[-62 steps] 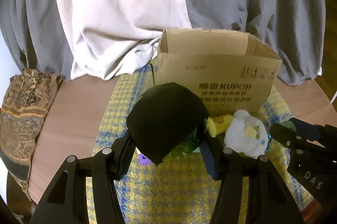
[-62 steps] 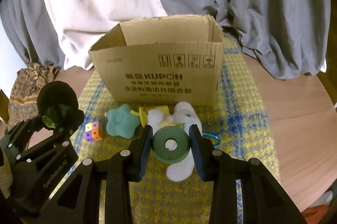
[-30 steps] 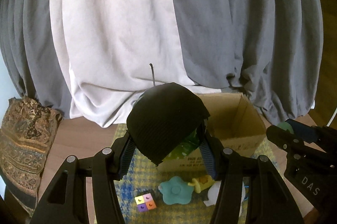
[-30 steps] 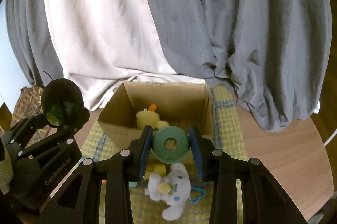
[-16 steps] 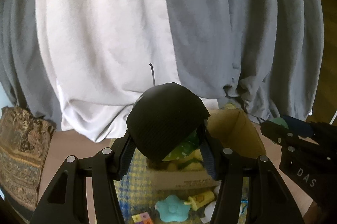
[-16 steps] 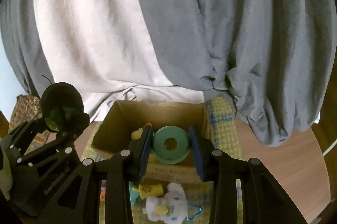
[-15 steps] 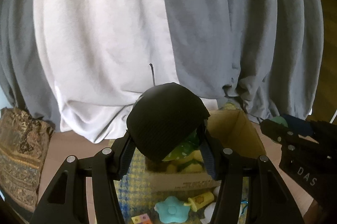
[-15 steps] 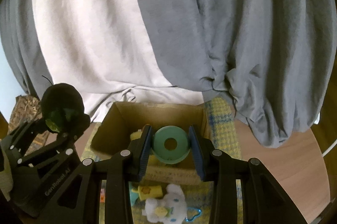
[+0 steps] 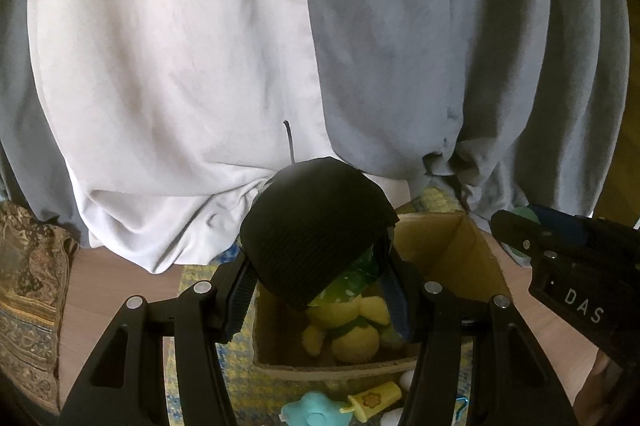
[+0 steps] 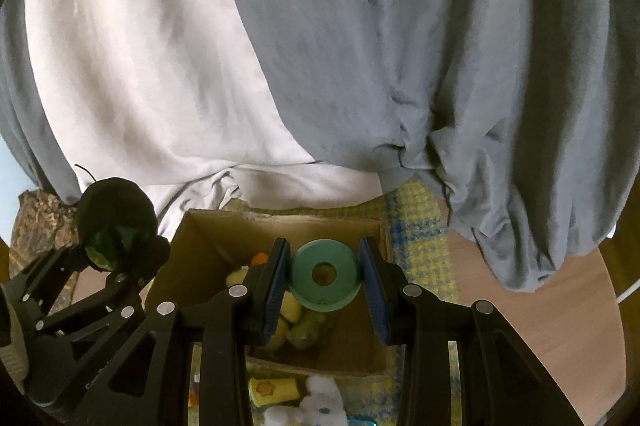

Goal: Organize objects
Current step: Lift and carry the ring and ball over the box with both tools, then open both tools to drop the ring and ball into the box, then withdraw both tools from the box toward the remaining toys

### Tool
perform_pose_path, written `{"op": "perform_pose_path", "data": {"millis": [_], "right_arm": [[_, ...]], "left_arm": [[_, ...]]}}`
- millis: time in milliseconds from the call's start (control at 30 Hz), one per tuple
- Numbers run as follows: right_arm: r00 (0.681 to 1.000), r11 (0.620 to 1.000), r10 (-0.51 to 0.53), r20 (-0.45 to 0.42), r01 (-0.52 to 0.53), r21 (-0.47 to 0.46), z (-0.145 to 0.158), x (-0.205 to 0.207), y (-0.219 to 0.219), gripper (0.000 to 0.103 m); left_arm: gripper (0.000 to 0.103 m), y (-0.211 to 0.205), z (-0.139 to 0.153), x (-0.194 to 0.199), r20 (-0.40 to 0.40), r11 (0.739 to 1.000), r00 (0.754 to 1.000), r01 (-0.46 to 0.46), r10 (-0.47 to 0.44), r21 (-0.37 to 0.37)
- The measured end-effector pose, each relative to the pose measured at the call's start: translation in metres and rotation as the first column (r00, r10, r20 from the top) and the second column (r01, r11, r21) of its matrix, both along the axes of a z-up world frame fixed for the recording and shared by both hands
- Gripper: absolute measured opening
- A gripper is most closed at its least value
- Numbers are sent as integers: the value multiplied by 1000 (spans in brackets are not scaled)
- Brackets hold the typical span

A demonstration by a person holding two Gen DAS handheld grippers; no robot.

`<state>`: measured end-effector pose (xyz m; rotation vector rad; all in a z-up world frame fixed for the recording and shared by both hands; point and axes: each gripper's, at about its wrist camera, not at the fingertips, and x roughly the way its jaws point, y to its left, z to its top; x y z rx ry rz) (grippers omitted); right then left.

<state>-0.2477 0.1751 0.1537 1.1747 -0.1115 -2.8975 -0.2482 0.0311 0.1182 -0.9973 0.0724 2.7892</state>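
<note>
My left gripper (image 9: 320,290) is shut on a black ribbed pouch (image 9: 316,234) with green stuff inside, held above the near left part of the open cardboard box (image 9: 452,250). The pouch also shows at the left of the right wrist view (image 10: 114,216). My right gripper (image 10: 324,286) is shut on a teal ring (image 10: 324,276) with a centre hole, held over the box (image 10: 208,246). Yellow plush toys (image 9: 352,330) lie inside the box.
The box stands on a yellow and blue woven mat (image 10: 416,218) on a round wooden table (image 10: 560,310). In front of the box lie a teal star toy (image 9: 312,412), a yellow tube (image 9: 374,402) and a white plush (image 10: 320,404). Grey and white curtains (image 9: 280,46) hang behind. A patterned cloth (image 9: 28,290) lies at the left.
Both grippers have risen and moved forward with their loads, from in front of the box to above its opening. The box interior now shows below them.
</note>
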Motion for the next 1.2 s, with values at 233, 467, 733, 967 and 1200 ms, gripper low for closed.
{"op": "perform_pose_path", "data": {"millis": [233, 467, 733, 967, 1200], "right_arm": [[1000, 1000, -5, 14, 5, -6, -5, -14, 2, 41], [1000, 1000, -19, -8, 19, 7, -3, -10, 5, 79], [998, 999, -34, -43, 34, 5, 8, 3, 11, 94], [998, 999, -35, -43, 35, -1, 9, 16, 11, 94], [998, 1000, -17, -58, 17, 4, 10, 39, 4, 94]], "left_arm": [[58, -5, -11, -10, 47, 1000, 999, -13, 13, 1], [87, -4, -12, -5, 22, 999, 999, -31, 32, -23], [95, -7, -5, 1, 11, 999, 999, -38, 38, -4], [101, -9, -4, 14, -6, 999, 999, -53, 53, -14], [101, -22, -4, 38, -26, 995, 994, -103, 103, -5]]}}
